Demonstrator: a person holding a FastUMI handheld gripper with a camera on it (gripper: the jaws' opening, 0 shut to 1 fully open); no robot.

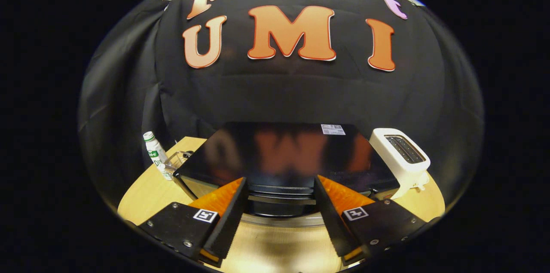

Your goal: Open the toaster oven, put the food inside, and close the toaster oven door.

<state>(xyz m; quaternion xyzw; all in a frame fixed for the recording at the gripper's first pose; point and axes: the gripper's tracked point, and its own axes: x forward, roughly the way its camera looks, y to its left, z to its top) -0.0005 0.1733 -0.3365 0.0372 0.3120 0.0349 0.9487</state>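
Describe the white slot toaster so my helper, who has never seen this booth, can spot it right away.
Start at the big black toaster oven on the wooden table, just beyond the open gripper. The toaster stands beside it, opposite the bottle. It is the one white boxy appliance, with two dark slots on top.

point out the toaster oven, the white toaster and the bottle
toaster oven (283, 152), gripper view, glossy black top
white toaster (399, 154), gripper view, slotted top
bottle (155, 152), gripper view, labelled body

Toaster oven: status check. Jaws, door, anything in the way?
Gripper open, jaws spread, holding nothing, above the toaster oven front. Door state not visible from above. White toaster beside it one side, bottle the other; neither blocking.
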